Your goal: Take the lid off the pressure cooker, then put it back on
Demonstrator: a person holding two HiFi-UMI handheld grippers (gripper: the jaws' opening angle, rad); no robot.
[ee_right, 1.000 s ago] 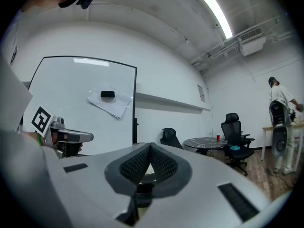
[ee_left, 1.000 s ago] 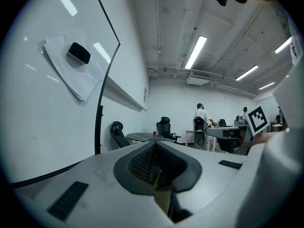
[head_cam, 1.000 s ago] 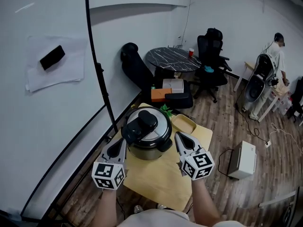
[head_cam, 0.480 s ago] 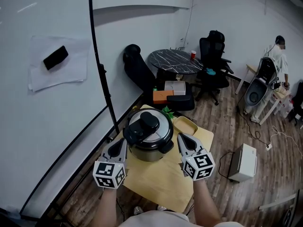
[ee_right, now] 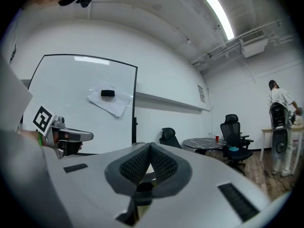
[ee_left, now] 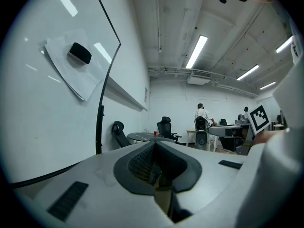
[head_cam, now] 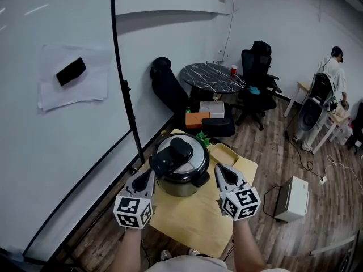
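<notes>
The steel pressure cooker (head_cam: 180,177) stands on a small tan table (head_cam: 195,217), its lid (head_cam: 190,154) on, with a black handle (head_cam: 173,154) across the top. My left gripper (head_cam: 148,173) is just left of the pot and my right gripper (head_cam: 218,169) just right of it, both a little apart from its wall. Each is shut with nothing between the jaws. In the left gripper view the left gripper (ee_left: 154,146) points over the room; the right gripper (ee_right: 150,148) does the same in its own view. The cooker does not show clearly in either.
A yellow tray (head_cam: 222,151) and a green plant (head_cam: 201,136) sit behind the cooker. A whiteboard (head_cam: 57,123) and black pole (head_cam: 127,103) stand at left. Farther off are a round dark table (head_cam: 212,75), office chairs (head_cam: 258,67), a white box (head_cam: 294,198) on the floor and a person (head_cam: 333,61).
The head view has drifted slightly, so everything sits a touch lower and to the right. Both grippers keep their places beside the cooker and stay shut.
</notes>
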